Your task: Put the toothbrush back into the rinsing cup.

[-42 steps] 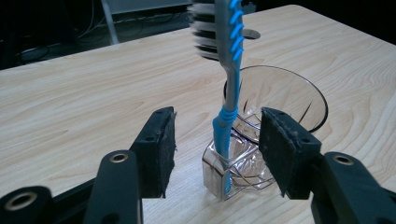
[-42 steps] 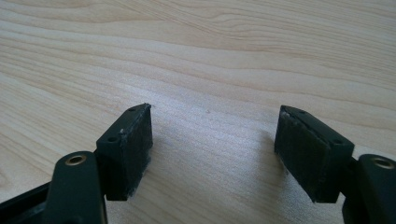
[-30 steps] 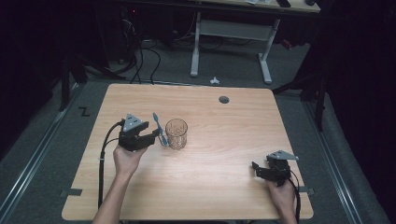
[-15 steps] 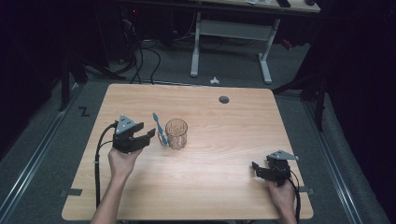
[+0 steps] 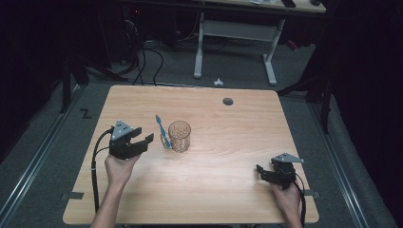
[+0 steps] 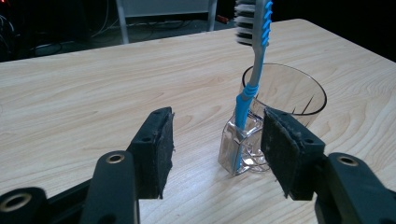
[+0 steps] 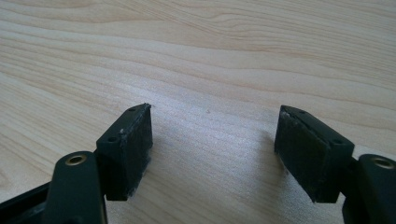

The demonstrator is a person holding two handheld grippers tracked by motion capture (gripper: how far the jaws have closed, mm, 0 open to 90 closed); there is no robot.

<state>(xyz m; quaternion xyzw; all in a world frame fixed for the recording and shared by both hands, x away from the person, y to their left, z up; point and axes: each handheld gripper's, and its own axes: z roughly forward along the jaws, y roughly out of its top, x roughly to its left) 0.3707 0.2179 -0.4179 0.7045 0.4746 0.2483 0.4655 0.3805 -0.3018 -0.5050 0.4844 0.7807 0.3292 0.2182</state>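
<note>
Left of centre on the desk [image 5: 228,156], the toothbrush [image 6: 254,70] stands in its clear holder [image 6: 236,149] beside the glass [image 5: 179,136]; the left claw [image 5: 138,142] is released close by, the right claw [image 5: 264,172] idle and released, apparently finished.

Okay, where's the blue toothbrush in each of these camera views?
High view: toothbrush left of centre, beside the glass.
Left gripper view: right of centre, upright in a clear holder beyond the open jaws.
Right gripper view: bare table past open jaws.
Shared landmark: the glass, touching the holder.
</note>
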